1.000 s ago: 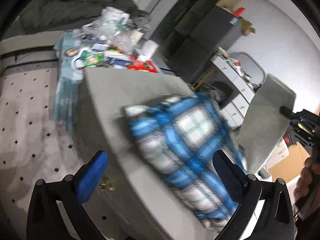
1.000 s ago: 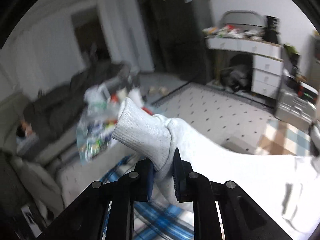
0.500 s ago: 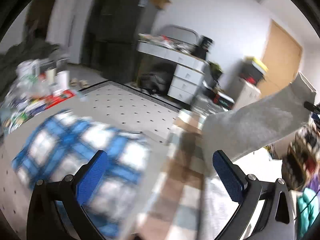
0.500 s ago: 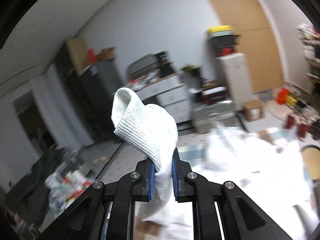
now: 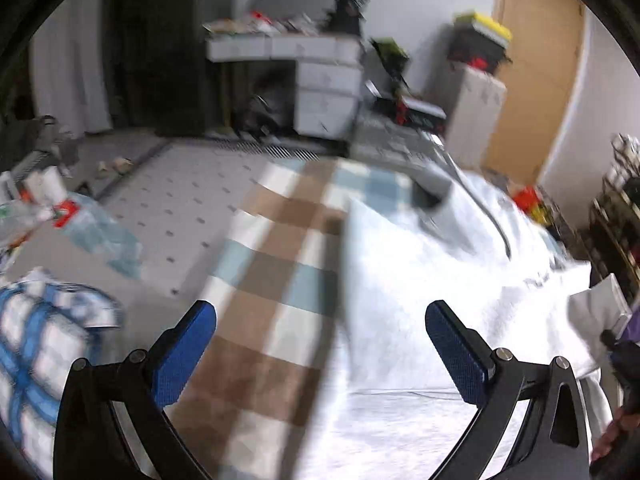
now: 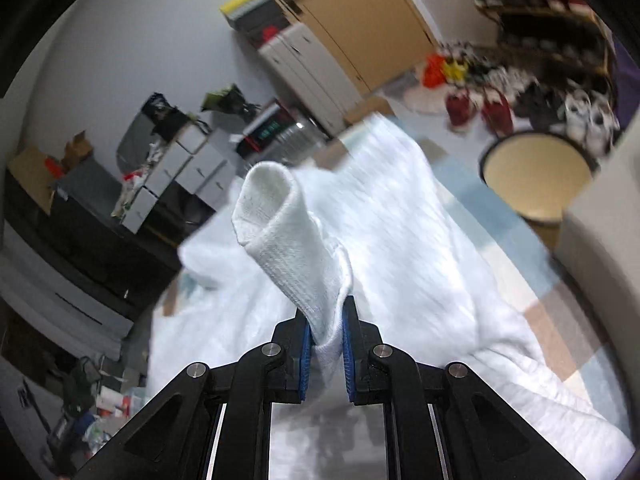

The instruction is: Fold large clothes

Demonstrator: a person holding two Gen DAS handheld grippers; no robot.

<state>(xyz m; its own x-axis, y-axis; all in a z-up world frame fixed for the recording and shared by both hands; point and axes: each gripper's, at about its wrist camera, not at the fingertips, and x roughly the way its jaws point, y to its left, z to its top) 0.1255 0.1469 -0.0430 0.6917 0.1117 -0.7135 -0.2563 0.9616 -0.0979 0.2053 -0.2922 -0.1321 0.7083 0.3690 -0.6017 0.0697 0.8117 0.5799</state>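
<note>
A large white sweatshirt (image 6: 400,248) lies spread over a checked brown, blue and white cover (image 5: 272,280). My right gripper (image 6: 325,348) is shut on its ribbed cuff (image 6: 280,220), which sticks up in a loop ahead of the blue pads. The same white sweatshirt (image 5: 440,264) fills the right half of the left wrist view. My left gripper (image 5: 320,344) hangs over it with blue pads wide apart and nothing between them. At the right edge of that view the held sleeve (image 5: 596,312) and a hand (image 5: 616,432) show.
A folded blue plaid garment (image 5: 44,348) lies at the lower left on a grey surface. A cluttered low table (image 5: 36,208) stands left, white drawers (image 5: 324,88) and a black cabinet (image 5: 160,48) at the back. A round yellow-topped stool (image 6: 536,176) and shoes (image 6: 560,100) are right.
Both views have swung right, away from the plaid garment and the clutter, over to the white sweatshirt on the checked cover. The right gripper came down, rolled, still shut on the cuff.
</note>
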